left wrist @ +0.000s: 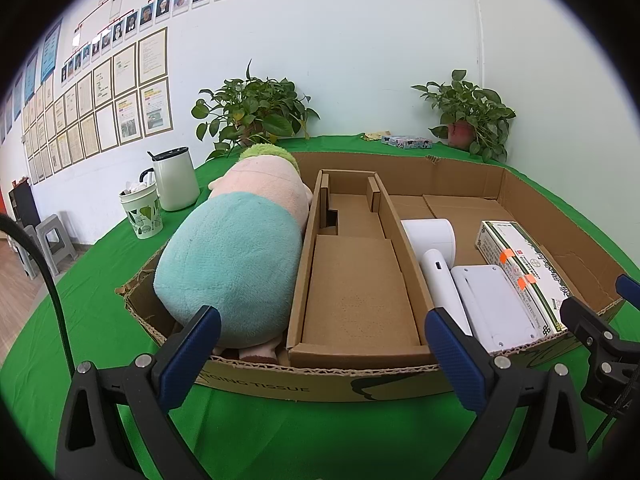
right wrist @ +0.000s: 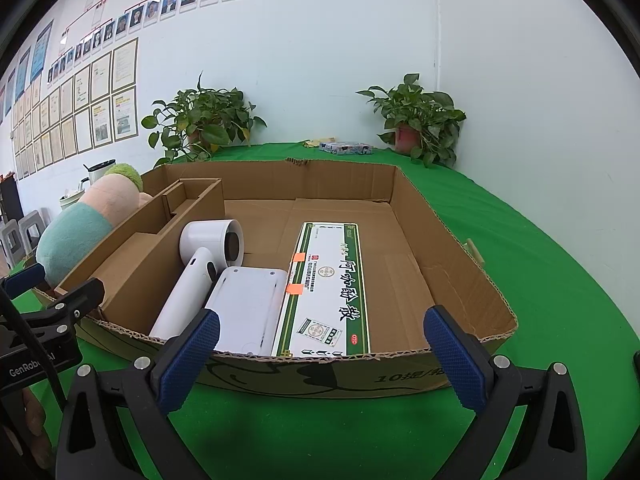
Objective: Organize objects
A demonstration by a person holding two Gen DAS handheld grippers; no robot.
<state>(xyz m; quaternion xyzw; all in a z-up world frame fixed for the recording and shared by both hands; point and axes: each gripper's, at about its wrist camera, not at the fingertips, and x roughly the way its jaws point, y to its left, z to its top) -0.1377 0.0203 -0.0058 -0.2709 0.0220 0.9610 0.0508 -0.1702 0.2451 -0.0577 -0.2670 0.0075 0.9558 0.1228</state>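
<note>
Inside the shallow cardboard tray point(right wrist: 460, 240), a green-and-white medicine box point(right wrist: 332, 284) lies flat near its middle, touching a white flat device point(right wrist: 248, 308) on one side. Beyond that device lies a white hair dryer point(right wrist: 200, 264), then a long cardboard insert point(left wrist: 356, 276), then a plush toy point(left wrist: 236, 260) at the tray's far side. Just outside the tray's near wall, left gripper point(left wrist: 324, 360) and right gripper point(right wrist: 320, 360) hover over green cloth point(right wrist: 320, 432), both spread wide with nothing between their pads.
</note>
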